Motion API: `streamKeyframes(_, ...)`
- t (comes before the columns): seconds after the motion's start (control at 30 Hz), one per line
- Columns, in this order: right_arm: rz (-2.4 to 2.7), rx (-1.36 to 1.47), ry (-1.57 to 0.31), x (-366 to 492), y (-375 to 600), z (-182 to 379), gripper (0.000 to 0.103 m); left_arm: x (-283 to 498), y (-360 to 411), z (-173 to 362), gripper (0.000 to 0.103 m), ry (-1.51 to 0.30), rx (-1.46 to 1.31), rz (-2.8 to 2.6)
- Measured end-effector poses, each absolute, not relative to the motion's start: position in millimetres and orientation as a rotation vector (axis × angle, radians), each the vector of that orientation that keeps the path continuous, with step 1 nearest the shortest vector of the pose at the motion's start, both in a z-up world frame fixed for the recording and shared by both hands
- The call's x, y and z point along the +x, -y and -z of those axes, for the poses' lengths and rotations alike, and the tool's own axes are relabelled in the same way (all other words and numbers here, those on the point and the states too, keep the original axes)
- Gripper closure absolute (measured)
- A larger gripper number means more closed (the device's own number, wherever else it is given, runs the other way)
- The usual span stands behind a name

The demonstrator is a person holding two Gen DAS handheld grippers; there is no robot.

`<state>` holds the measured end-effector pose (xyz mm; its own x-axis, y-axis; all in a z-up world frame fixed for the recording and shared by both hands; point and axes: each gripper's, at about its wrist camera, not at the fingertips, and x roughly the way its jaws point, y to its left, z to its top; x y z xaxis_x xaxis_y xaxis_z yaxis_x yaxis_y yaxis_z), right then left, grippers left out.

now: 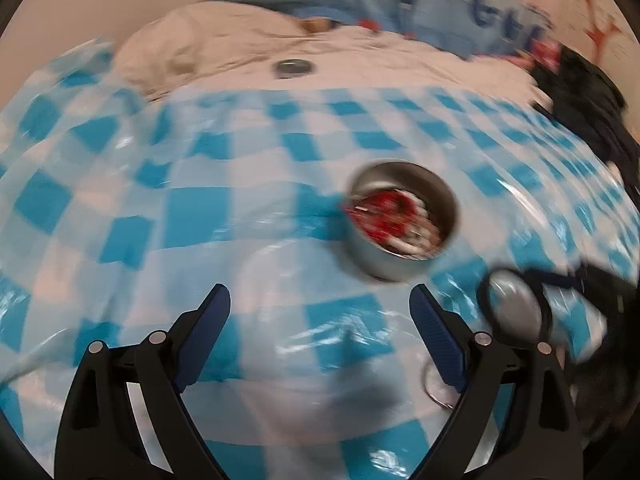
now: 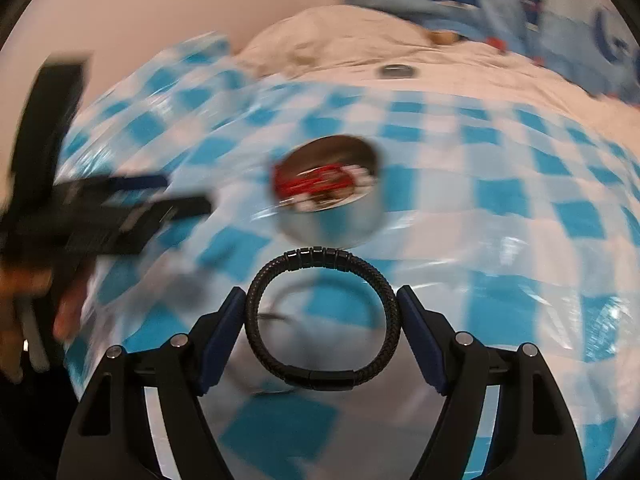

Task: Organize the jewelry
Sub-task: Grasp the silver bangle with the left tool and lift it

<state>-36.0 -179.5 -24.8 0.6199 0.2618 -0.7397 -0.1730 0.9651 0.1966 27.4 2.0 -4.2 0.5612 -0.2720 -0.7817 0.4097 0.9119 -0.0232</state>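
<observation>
A round metal tin [image 1: 402, 224] holding red and white jewelry sits on a blue-and-white checked cloth [image 1: 200, 208]; it also shows in the right wrist view [image 2: 332, 208]. My right gripper [image 2: 322, 312] is shut on a black braided bracelet [image 2: 394, 312], held just short of the tin. My left gripper [image 1: 320, 312] is open and empty, to the left of the tin and nearer than it. The right gripper appears blurred at the left wrist view's right edge [image 1: 560, 312]. A thin ring [image 1: 434, 386] lies on the cloth by my left gripper's right finger.
The tin's lid [image 1: 294, 67] lies farther back on a cream blanket [image 1: 240, 52]. Blue pillows [image 1: 460, 4] line the back. Dark clothing [image 1: 592, 96] lies at the right. The left gripper and hand appear blurred in the right wrist view [image 2: 100, 216].
</observation>
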Motion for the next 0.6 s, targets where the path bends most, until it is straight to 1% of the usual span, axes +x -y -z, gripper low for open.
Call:
streamKeyframes(0.17, -0.173, 0.222, -0.871, -27, 216, 24, 0.029, -3, 40, 20, 0.016, -0.864, 0.341, 0.576)
streamKeyframes(0.27, -0.170, 0.234, -0.865, -27, 219, 23, 0.029, -22, 62, 33, 0.016, -0.854, 0.438, 0.665)
streamKeyframes(0.6, -0.185, 0.225, -0.876, -30, 216, 25, 0.029, -25, 76, 57, 0.015, -0.935, 0.424, 0.709)
